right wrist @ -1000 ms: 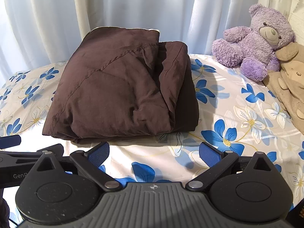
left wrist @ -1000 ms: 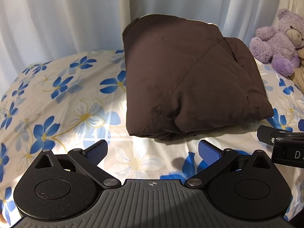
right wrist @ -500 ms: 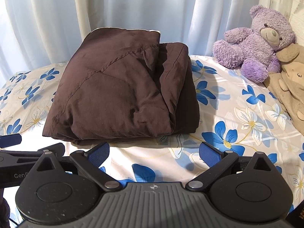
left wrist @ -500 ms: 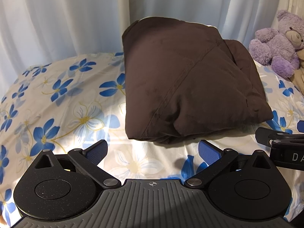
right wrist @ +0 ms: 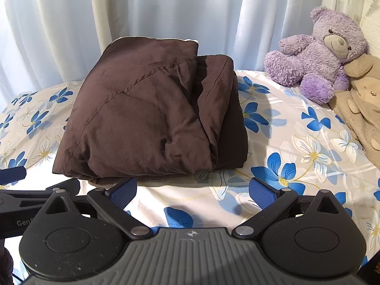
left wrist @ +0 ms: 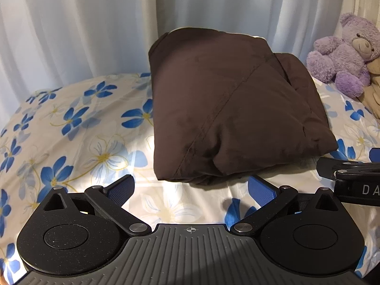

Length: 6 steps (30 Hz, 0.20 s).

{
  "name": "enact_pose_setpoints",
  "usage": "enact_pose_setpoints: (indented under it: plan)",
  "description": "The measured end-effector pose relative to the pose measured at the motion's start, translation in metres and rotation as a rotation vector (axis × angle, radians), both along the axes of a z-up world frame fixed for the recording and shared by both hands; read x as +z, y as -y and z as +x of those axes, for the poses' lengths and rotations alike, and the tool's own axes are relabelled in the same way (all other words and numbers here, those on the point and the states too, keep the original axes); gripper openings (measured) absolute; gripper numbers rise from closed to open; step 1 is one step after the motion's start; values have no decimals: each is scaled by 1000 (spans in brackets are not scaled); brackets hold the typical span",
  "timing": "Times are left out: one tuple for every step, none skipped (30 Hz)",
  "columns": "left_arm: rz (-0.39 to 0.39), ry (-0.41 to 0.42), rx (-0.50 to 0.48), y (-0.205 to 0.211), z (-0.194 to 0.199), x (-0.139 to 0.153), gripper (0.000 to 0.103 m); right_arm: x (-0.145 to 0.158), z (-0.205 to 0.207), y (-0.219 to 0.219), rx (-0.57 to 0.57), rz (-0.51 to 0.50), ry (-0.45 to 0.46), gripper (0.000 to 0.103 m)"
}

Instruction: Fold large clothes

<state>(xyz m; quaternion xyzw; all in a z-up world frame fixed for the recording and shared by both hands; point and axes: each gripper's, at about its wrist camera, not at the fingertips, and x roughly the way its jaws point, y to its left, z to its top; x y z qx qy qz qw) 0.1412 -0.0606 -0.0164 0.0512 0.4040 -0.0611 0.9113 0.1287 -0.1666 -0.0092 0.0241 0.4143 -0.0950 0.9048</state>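
A dark brown garment (left wrist: 228, 109) lies folded into a thick bundle on the flowered bedsheet (left wrist: 71, 128); it also shows in the right wrist view (right wrist: 152, 118). My left gripper (left wrist: 191, 190) is open and empty, just short of the bundle's near edge. My right gripper (right wrist: 193, 190) is open and empty, also just in front of the bundle. The right gripper's side shows at the right edge of the left wrist view (left wrist: 351, 178), and the left gripper's side shows at the left of the right wrist view (right wrist: 35, 197).
A purple teddy bear (right wrist: 318, 54) and a beige plush toy (right wrist: 361, 99) sit at the right of the bed. White curtains (right wrist: 166, 7) hang behind the bed. The sheet (right wrist: 296, 147) lies bare between bundle and toys.
Both grippers have drawn back slightly from the folded bundle and stayed open. The bundle has not moved.
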Motion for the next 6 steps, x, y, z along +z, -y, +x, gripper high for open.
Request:
enact_pose_setpoints:
  plan:
    - [5, -1, 1, 1, 0, 0, 103, 0, 0, 0, 0, 0, 0, 101]
    - [10, -4, 3, 1, 1, -1, 103, 0, 0, 0, -1, 0, 0, 101]
    - [13, -9, 5, 1, 1, -1, 103, 0, 0, 0, -1, 0, 1, 101]
    - [13, -11, 6, 1, 2, -2, 103, 0, 1, 1, -2, 0, 1, 101]
    - [13, -11, 9, 0, 2, -2, 103, 0, 1, 1, -2, 0, 1, 101]
    - [14, -9, 10, 0, 3, -2, 103, 1, 1, 1, -1, 0, 2, 101]
